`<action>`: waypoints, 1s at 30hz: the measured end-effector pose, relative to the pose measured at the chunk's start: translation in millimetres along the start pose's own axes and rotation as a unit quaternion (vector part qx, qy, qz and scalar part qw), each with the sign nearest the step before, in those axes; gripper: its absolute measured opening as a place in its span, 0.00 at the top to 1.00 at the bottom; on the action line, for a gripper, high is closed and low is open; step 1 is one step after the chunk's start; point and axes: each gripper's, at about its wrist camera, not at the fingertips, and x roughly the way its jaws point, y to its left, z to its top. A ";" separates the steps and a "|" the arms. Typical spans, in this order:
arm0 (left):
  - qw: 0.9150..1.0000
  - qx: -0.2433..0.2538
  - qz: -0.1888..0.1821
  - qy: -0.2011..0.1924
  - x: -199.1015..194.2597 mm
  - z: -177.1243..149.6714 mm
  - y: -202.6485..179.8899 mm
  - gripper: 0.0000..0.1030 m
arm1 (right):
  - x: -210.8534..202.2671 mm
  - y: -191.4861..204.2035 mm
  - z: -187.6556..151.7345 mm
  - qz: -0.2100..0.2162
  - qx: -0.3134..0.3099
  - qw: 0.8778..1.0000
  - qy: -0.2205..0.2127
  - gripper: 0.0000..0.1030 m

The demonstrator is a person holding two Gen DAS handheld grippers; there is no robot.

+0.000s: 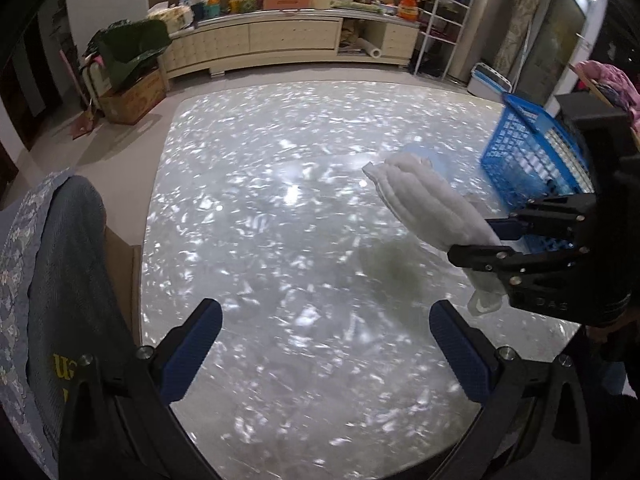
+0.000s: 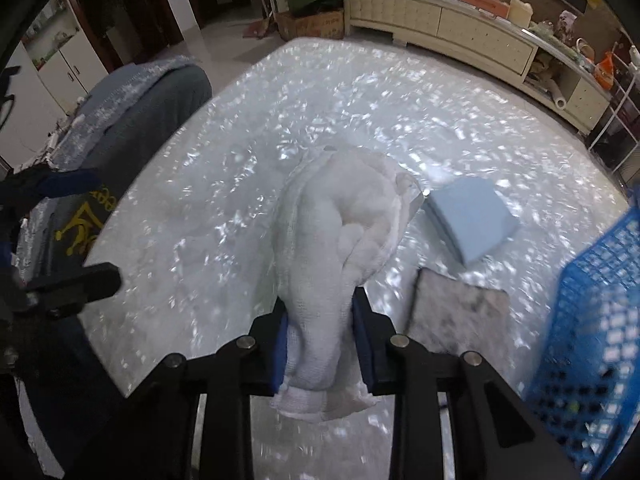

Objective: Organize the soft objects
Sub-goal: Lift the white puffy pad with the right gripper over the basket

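My right gripper [image 2: 322, 344] is shut on a rolled white towel [image 2: 340, 236] and holds it above the shiny white table [image 2: 224, 200]. The same towel [image 1: 424, 200] shows in the left wrist view, sticking out of the right gripper [image 1: 494, 236]. My left gripper [image 1: 324, 344] is open and empty above the table's near side. A blue plastic basket [image 2: 592, 344] stands at the right; it also shows in the left wrist view [image 1: 524, 160]. A folded light-blue cloth [image 2: 470, 218] and a grey speckled pad [image 2: 460, 316] lie on the table between towel and basket.
A chair draped with grey and blue-patterned fabric [image 1: 60, 280] stands at the table's left edge. A long cream cabinet [image 1: 280, 40] with clutter on top lines the far wall. A cardboard box [image 1: 132, 96] with green bags sits on the floor at left.
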 end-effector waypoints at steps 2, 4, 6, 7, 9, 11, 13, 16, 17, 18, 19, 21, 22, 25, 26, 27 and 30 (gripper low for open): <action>1.000 0.007 -0.002 -0.002 -4.7 -2.1 -9.4 0.00 | -12.1 -3.4 -5.9 0.004 0.002 1.000 -0.007 0.74; 1.000 0.018 0.002 -0.001 -10.4 -3.0 -21.6 0.00 | -30.3 -7.3 -12.4 0.004 -0.001 1.000 -0.015 0.74; 1.000 0.028 -0.007 0.001 -14.2 -2.7 -30.0 0.00 | -46.2 -10.3 -18.4 0.001 -0.003 1.000 -0.025 0.74; 0.999 0.034 -0.015 -0.001 -17.3 -1.9 -36.5 0.00 | -56.4 -13.6 -21.0 -0.001 -0.002 1.000 -0.031 0.74; 0.999 0.045 -0.021 -0.004 -21.3 -0.7 -45.6 0.00 | -69.6 -19.8 -25.7 -0.005 0.002 0.999 -0.041 0.74; 0.998 0.055 -0.027 -0.007 -24.9 1.5 -57.2 0.00 | -83.3 -28.6 -29.8 -0.010 0.008 0.999 -0.051 0.74; 0.998 0.063 -0.029 -0.009 -27.1 4.6 -65.7 0.00 | -96.0 -40.2 -35.5 -0.015 0.014 0.998 -0.058 0.74; 0.997 0.074 -0.035 -0.012 -28.7 9.8 -79.4 0.00 | -108.8 -54.0 -41.0 -0.013 0.025 0.998 -0.065 0.74; 0.996 0.079 -0.036 -0.013 -28.8 11.9 -84.0 0.00 | -113.6 -58.3 -43.2 -0.015 0.028 0.997 -0.068 0.74; 0.996 0.081 -0.037 -0.014 -29.0 13.0 -86.7 0.00 | -118.4 -62.5 -44.9 -0.019 0.029 0.997 -0.071 0.74; 0.996 0.085 -0.038 -0.014 -28.8 15.2 -91.6 0.00 | -124.7 -68.5 -46.6 -0.024 0.032 0.996 -0.076 0.74; 0.995 0.090 -0.041 -0.014 -28.4 18.2 -96.5 0.00 | -133.1 -78.2 -48.3 -0.031 0.040 0.995 -0.085 0.74; 0.995 0.094 -0.043 -0.014 -28.3 20.1 -100.9 0.00 | -140.2 -85.7 -50.7 -0.036 0.046 0.994 -0.091 0.74; 0.993 0.105 -0.047 -0.014 -28.0 25.0 -112.7 0.00 | -155.6 -103.1 -56.3 -0.049 0.059 0.991 -0.105 0.74; 0.993 0.109 -0.049 -0.014 -27.3 26.7 -116.9 0.00 | -160.9 -109.2 -58.0 -0.055 0.065 0.990 -0.111 0.74; 0.992 0.111 -0.050 -0.013 -26.6 27.9 -119.6 0.00 | -164.6 -113.9 -59.7 -0.059 0.069 0.989 -0.114 0.74; 0.991 0.120 -0.056 -0.009 -21.2 32.4 -129.8 0.00 | -173.6 -130.8 -64.7 -0.075 0.082 0.986 -0.121 0.74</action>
